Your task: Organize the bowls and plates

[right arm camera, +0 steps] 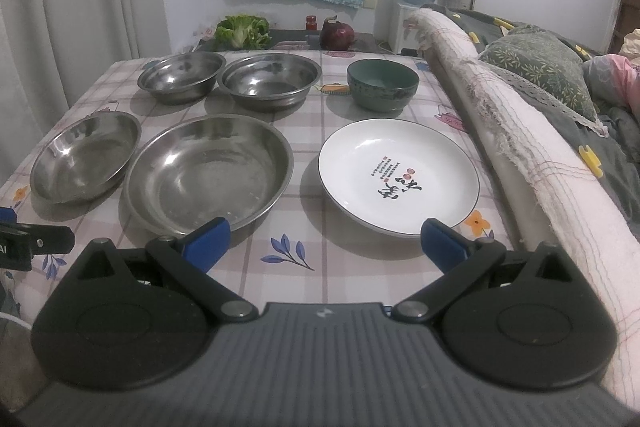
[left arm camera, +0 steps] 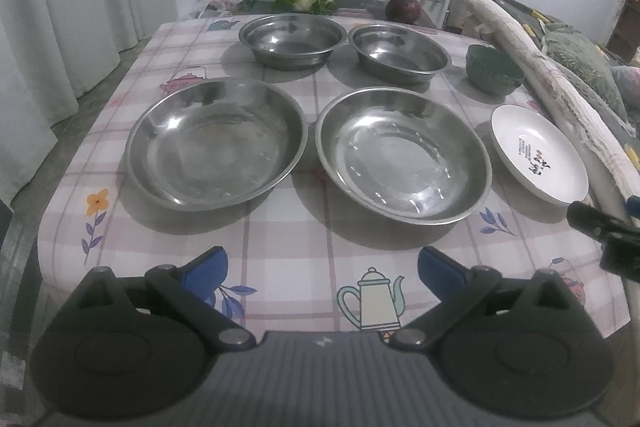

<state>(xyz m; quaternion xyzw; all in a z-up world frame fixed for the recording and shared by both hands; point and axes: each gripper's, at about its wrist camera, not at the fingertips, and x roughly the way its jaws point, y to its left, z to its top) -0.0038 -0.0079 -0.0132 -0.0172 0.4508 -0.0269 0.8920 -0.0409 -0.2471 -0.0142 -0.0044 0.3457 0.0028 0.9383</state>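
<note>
Both grippers, left gripper (left arm camera: 322, 269) and right gripper (right arm camera: 325, 241), agape, empty; white plate (right arm camera: 400, 175) near rim hidden behind right fingertip (right arm camera: 442, 245).

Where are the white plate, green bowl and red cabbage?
white plate (right arm camera: 400, 179): right wrist view, on its inner well near the printed characters.
green bowl (right arm camera: 382, 85): right wrist view, on its outer wall.
red cabbage (right arm camera: 338, 35): right wrist view, on its front face.

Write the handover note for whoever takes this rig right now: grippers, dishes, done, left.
Left gripper: open, empty, at the table's near edge.
Right gripper: open, empty, near the white plate.
Near row: two steel plates, then the white plate.
Far row: two steel bowls, green bowl.
Done: nothing stacked.
Left: all sorting.
</note>
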